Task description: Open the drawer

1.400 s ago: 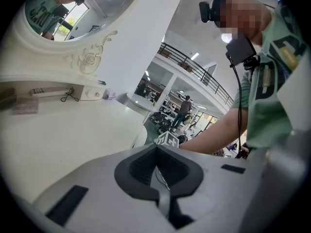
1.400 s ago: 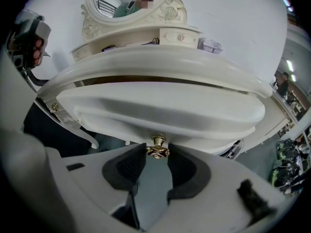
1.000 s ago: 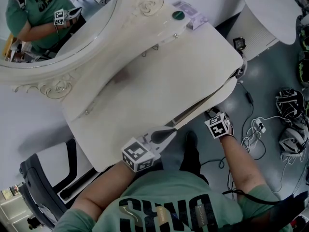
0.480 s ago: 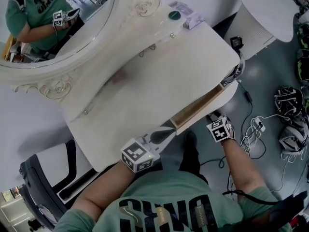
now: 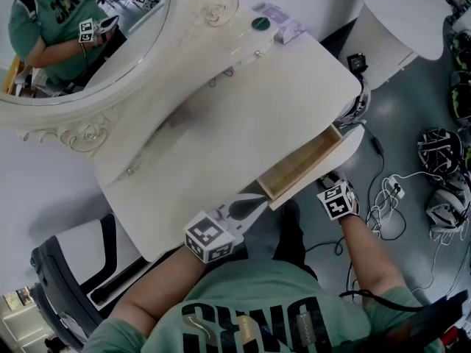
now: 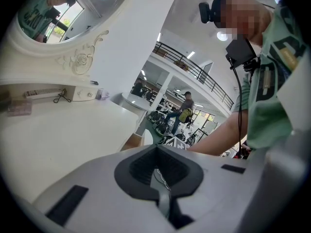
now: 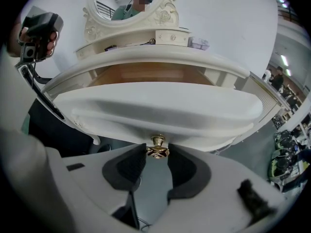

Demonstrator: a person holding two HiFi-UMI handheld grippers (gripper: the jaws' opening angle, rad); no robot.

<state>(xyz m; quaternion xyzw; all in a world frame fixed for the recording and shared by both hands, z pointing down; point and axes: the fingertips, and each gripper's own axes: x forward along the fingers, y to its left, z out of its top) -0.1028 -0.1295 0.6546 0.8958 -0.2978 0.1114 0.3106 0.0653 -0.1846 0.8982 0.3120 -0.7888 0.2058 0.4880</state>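
Observation:
The white dressing table's drawer [image 5: 303, 168] stands partly pulled out, its wooden inside showing. In the right gripper view the curved white drawer front [image 7: 160, 111] fills the middle, with a small brass knob [image 7: 157, 147] under it. My right gripper [image 7: 157, 153] is shut on that knob, a dark pad against each side. From the head view the right gripper [image 5: 324, 182] sits just below the drawer front. My left gripper [image 5: 257, 204] lies shut and empty on the tabletop's [image 5: 243, 116] near edge, beside the drawer's left corner; the left gripper view shows its pads [image 6: 146, 166] together.
An oval mirror [image 5: 81, 35] backs the table, with small boxes [image 5: 283, 26] at its far end. A round white stand [image 5: 397, 20] is at the upper right. Cables [image 5: 390, 197] and dark gear [image 5: 441, 153] lie on the floor at right; a black chair [image 5: 62, 278] is lower left.
The drawer has slid farther out of the table, showing more of its wooden inside. My right gripper has moved with the knob toward the lower right. The left gripper has stayed put.

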